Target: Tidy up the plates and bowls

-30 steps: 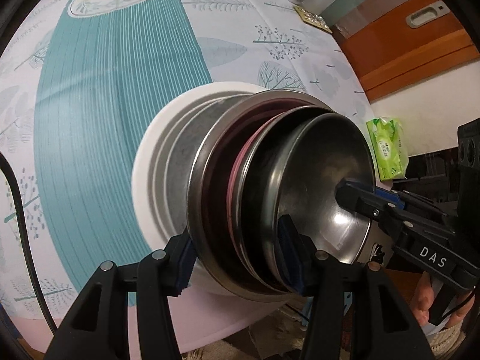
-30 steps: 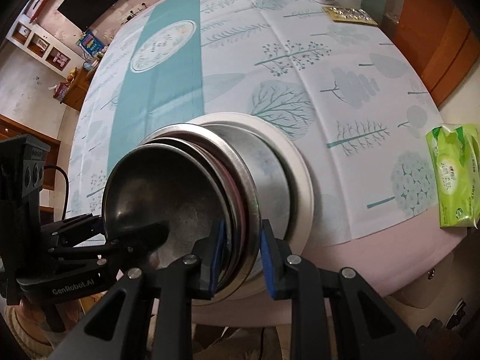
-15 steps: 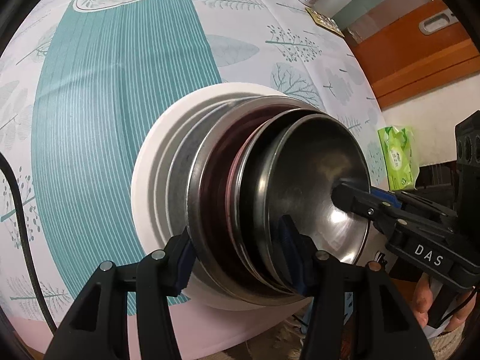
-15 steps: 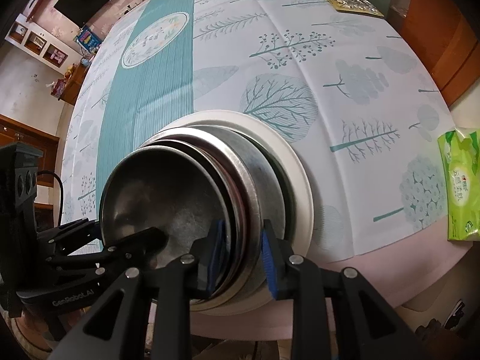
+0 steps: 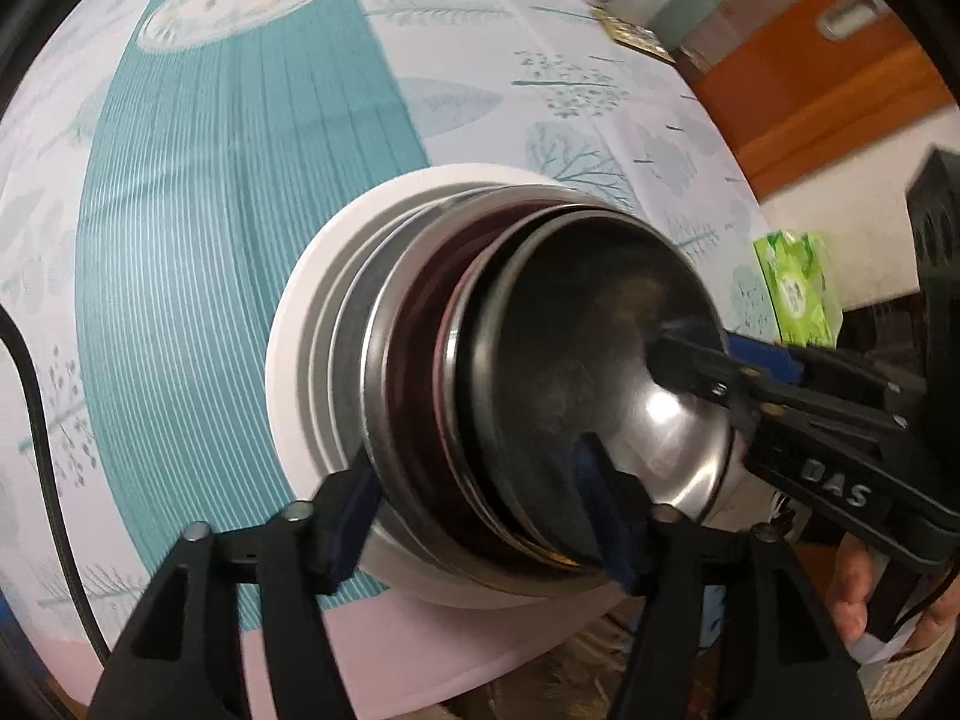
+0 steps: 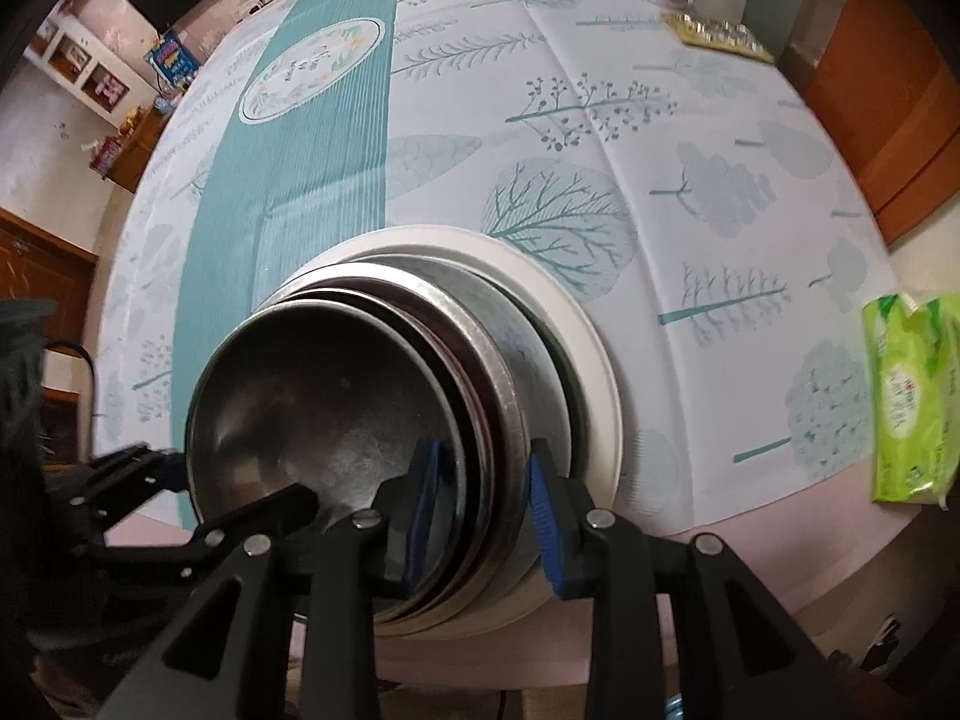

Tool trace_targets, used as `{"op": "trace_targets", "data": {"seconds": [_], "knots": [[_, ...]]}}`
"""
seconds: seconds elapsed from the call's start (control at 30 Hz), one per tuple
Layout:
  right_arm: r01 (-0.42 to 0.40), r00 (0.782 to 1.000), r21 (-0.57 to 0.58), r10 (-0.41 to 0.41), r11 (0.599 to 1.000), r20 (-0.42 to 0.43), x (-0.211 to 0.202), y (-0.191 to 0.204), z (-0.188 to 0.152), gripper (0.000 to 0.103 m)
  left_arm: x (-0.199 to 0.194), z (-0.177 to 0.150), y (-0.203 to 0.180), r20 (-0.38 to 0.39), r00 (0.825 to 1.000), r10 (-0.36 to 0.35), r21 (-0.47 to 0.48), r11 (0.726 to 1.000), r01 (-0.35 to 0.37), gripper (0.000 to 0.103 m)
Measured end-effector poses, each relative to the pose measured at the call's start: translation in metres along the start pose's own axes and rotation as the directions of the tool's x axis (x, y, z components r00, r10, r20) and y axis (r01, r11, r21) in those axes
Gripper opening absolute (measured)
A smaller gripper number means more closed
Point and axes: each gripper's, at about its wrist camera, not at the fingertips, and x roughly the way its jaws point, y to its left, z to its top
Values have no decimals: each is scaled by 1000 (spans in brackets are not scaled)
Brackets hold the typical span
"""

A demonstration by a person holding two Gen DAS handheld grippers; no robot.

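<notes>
Stock, left to right: your left gripper (image 5: 480, 516), jaws just widened, straddled the nested stack (image 5: 540, 372) on the white plate (image 5: 294, 360) at the table's near edge; your right gripper (image 6: 480, 504) just loosened likewise. Stacking appeared done; only withdrawal remained.

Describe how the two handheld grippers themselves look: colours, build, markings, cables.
Both are matte black plastic with triangular cut-outs and silver screw heads. The left gripper and right gripper each carry ribbed blue pads on their fingers. Seen from the left camera, the right one bears raised "DAS" lettering. A black cable trails beside the left one. No sleeve shows.
</notes>
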Motion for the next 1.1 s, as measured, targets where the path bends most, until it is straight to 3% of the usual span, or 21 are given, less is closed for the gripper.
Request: {"op": "trace_targets", "data": {"seconds": [0.07, 0.23, 0.47, 0.67, 0.83, 1.1], "knots": [[24, 1000, -6, -24, 1000, 6, 0, 3, 0, 31, -5, 1, -5, 14, 1000, 5, 34, 999, -6, 75], [69, 997, 27, -70, 997, 24, -6, 6, -2, 32, -13, 3, -6, 4, 1000, 13, 82, 997, -13, 75], [67, 994, 102, -74, 993, 76, -25, 7, -9, 32, -44, 6, -5, 50, 997, 62, 159, 985, -69, 80], [48, 985, 111, -66, 993, 162, -53, 24, -13, 32, -82, -1, -2, 128, 985, 117, 153, 979, -136, 81], [2, 968, 47, -14, 999, 252, -85, 41, -13, 32, -119, -8, 0, 216, 959, 182, 68, 977, -201, 82], [-16, 929, -118, 59, 993, 365, -135, 61, -12, 35, -166, -33, -4, 340, 894, 291, -162, 955, -249, 86]]}}
